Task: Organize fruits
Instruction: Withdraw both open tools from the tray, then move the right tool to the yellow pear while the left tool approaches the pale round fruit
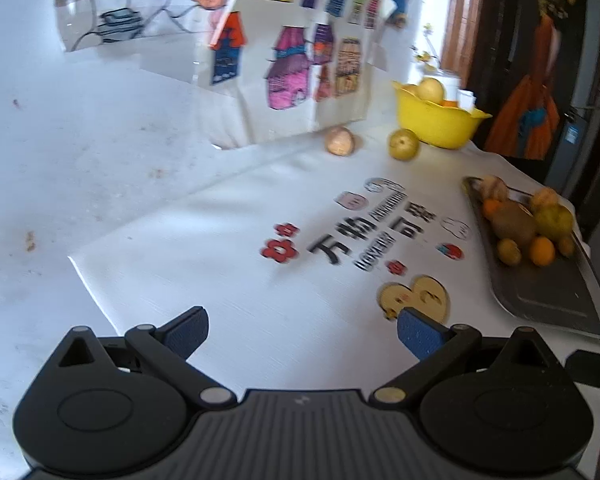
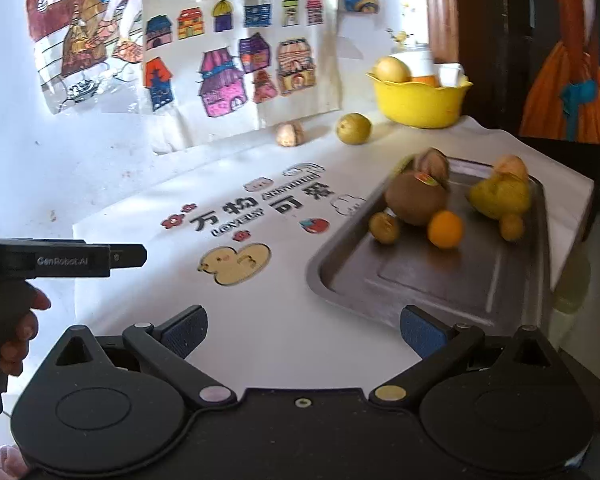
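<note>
At the lower edge of both wrist views, each claw stands with its fingers apart and nothing between them: the left claw [image 1: 302,330] over the white printed cloth [image 1: 228,248], the right claw [image 2: 303,330] just before the near rim of the grey tray [image 2: 440,280]. On the tray's far half lie the fruits — a brown kiwi [image 2: 414,202], a small orange [image 2: 445,229] and a yellow pear [image 2: 500,197] close together. Near the upper right of the frame a yellow bowl [image 2: 420,102] already holds fruit, and a green-yellow fruit [image 2: 353,129] and a pale brown one [image 2: 289,133] rest loose on the counter beside it. I judge the risk is rolling: a round fruit pinched off-centre may slip out, and a reach into the tight pile may knock its neighbours.
</note>
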Available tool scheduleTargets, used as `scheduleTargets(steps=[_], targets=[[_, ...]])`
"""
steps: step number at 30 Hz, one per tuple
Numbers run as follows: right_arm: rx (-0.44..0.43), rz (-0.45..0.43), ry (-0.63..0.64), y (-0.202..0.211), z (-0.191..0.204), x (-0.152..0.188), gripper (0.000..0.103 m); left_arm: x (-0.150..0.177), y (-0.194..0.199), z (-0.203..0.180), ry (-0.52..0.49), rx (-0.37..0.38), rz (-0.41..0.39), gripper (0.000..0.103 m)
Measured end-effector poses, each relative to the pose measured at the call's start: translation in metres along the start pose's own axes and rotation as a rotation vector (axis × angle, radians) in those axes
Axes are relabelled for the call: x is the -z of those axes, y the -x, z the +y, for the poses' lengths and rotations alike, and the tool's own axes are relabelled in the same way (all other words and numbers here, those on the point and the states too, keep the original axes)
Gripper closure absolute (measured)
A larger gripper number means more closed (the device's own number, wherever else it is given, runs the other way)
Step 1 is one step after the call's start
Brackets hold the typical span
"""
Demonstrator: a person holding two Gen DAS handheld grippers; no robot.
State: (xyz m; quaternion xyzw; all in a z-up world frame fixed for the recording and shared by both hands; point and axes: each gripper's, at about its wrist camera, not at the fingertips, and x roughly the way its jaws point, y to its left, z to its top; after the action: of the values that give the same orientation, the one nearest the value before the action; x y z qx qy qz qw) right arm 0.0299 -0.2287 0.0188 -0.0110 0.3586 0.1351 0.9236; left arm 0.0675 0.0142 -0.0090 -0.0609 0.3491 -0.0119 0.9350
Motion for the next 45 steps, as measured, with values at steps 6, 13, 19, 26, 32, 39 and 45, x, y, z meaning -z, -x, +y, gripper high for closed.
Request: scheduleTargets(steps=[6,13,19,26,32,39,45], targets=[[-0.032,-0.001,0.064,-0.012,0.006,-0.021,0.001,-0.016,-0.009,0.007,-0.007,-0.034,0.009,0.000],[-0.033,-0.023,0.085,-0.026,0.005,-0.043,0.001,-0.034,-0.024,0.001,-0.057,-0.024,0.025,0.000],[-0.024,-0.032,0.091,-0.040,-0.005,-0.065,0.001,-0.053,-0.041,-0.004,-0.065,0.002,0.023,0.000],[-0.031,-0.078,0.091,-0.051,-0.025,-0.124,0.001,-0.086,-0.068,-0.011,-0.098,0.036,-0.016,0.000],[0.020,-0.122,0.228,-0.066,-0.031,-0.167,0.001,-0.114,-0.101,-0.009,-0.044,0.120,-0.050,0.000],[0.066,-0.089,0.402,-0.119,-0.046,-0.192,0.001,-0.138,-0.150,-0.011,0.114,0.124,-0.043,0.000],[0.039,-0.021,0.289,-0.161,-0.077,-0.218,0.001,-0.149,-0.191,-0.025,0.208,0.063,-0.045,0.000]])
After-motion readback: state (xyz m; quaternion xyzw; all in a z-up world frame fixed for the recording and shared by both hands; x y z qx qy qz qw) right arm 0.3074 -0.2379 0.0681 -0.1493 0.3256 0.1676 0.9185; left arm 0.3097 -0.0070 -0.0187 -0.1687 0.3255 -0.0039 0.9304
